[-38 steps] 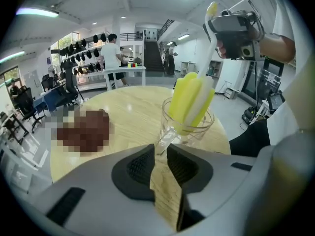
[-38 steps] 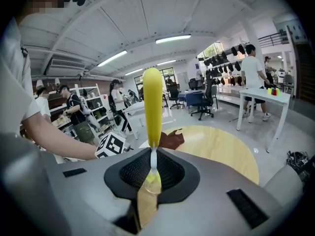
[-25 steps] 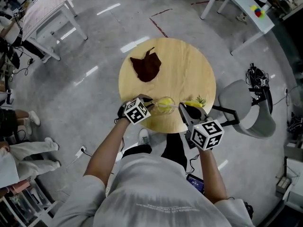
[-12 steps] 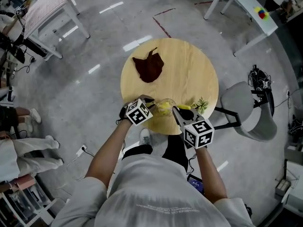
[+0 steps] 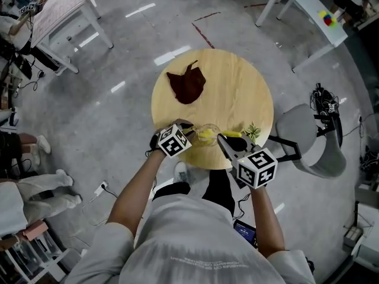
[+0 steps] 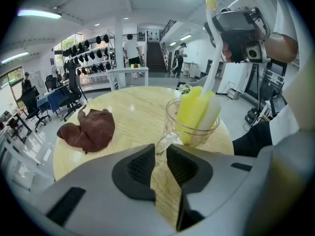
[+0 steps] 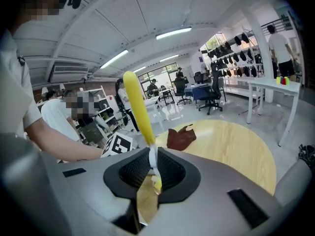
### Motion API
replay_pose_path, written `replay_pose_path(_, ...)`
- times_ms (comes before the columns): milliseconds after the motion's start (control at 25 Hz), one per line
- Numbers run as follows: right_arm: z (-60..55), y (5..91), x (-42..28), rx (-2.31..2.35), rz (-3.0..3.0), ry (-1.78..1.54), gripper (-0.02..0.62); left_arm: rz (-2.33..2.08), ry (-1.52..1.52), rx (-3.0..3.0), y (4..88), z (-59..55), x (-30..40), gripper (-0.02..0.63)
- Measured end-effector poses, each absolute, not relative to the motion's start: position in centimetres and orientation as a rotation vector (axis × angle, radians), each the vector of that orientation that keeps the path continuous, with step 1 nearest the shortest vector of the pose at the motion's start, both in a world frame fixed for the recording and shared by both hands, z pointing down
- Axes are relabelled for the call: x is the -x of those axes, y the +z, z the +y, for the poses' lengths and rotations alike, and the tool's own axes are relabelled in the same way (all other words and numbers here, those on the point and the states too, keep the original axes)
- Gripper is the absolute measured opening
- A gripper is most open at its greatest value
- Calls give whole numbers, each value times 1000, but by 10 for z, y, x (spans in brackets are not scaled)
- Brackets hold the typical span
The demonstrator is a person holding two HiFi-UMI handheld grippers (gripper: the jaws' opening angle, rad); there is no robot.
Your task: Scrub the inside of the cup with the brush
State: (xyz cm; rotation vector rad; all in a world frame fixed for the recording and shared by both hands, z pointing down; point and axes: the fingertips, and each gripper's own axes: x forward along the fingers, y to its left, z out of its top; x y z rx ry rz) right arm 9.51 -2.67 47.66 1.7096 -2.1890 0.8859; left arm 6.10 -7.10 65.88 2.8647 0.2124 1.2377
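Left gripper view: my left gripper [image 6: 158, 156] is clamped on the cup [image 6: 193, 133] by its handle, with the brush [image 6: 196, 109] standing inside it. My right gripper [image 7: 153, 165] pinches the brush's stem.

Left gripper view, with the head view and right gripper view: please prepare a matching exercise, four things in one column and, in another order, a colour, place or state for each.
Things
1. cup
2. brush
3. cloth
4. table

Descriptions
A. dark red-brown, crumpled on the table, apart from the cup
B. round, light wood
C. clear, its handle gripped by the left gripper
D. yellow head inside the cup, its handle gripped by the right gripper

Pairs: 1-C, 2-D, 3-A, 4-B
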Motion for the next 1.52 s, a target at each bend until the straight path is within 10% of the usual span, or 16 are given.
replay_pose_path(1520, -43, 481, -112, -973, -2455, 912, 64, -424, 876, -2563, 649, -97, -50, 66)
